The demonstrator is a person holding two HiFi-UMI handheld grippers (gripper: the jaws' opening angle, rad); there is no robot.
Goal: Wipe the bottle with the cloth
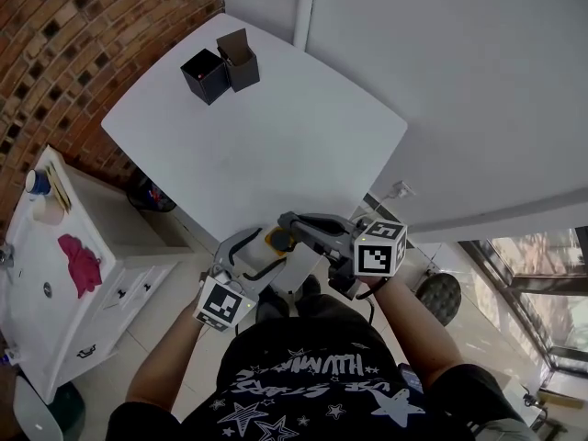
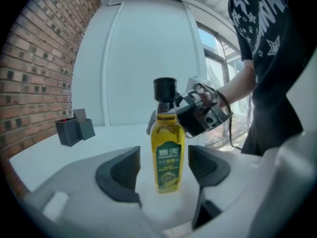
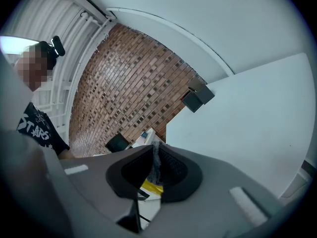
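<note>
Bottle (image 2: 167,148) is standing upright at the near corner of the table (image 1: 276,127), close to the edge. The table top is lying bare from there to the far corner. Brick wall (image 1: 83,35) is running along the left side, with floor open between it and the table.

Left gripper (image 2: 163,169) is reaching in level with its jaws spread. The bottle body is sitting between the pads with a gap on each side, so it is released.

Right gripper (image 3: 154,165) is coming in from the opposite side, up at the bottle's top. Its jaws are clenching a thin grey-clear part, apparently the neck, with yellow showing just below.

Bottle is carrying yellow liquid up to the shoulder, under a black cap and behind a green label.

Two black boxes (image 1: 220,67) are standing side by side, touching, at the far corner. Their tops are open, but the contents are too dark to read.

Cloth (image 1: 81,263), magenta and crumpled, is lying on the white cabinet (image 1: 37,283) at left, well apart from the bottle and both grippers.
</note>
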